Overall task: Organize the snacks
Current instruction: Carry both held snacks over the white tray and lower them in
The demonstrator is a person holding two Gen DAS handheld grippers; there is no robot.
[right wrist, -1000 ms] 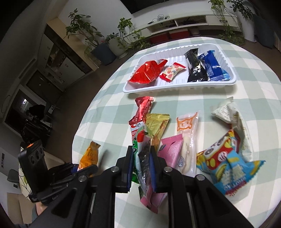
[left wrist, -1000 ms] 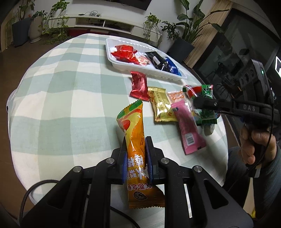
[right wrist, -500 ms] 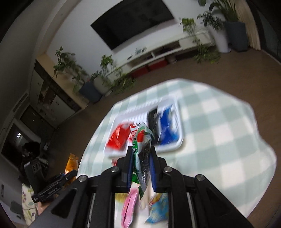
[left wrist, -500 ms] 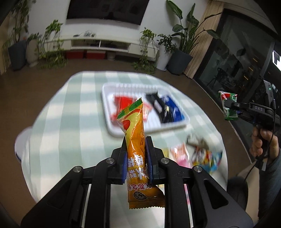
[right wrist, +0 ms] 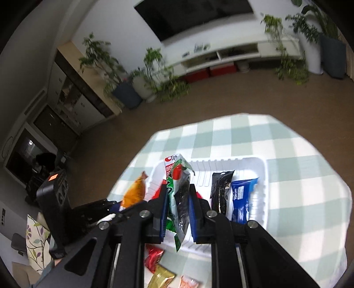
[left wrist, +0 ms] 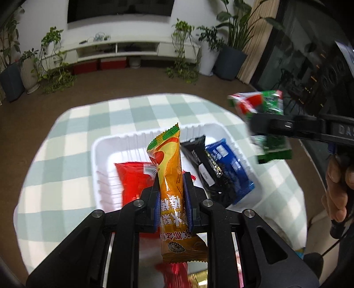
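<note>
Two clamped snack packets hang above the white ribbed plastic tray (left wrist: 99,155).
The left gripper (left wrist: 171,195) pinches an orange foil packet (left wrist: 170,168); the right gripper (right wrist: 178,208) pinches a green-and-white packet (right wrist: 177,177); black (left wrist: 199,164) and blue wrappers (left wrist: 227,164) lie inside the tray.

Living room background, not task-related.
Checked green-white tablecloth (left wrist: 66,137) on round table; brown floor (left wrist: 137,82); far wall has dark TV (left wrist: 119,8) above a low white media unit (left wrist: 124,49) with red boxes (left wrist: 99,65) under it; potted plants (left wrist: 230,53) on both sides; floral cushion (right wrist: 36,246) near left.
</note>
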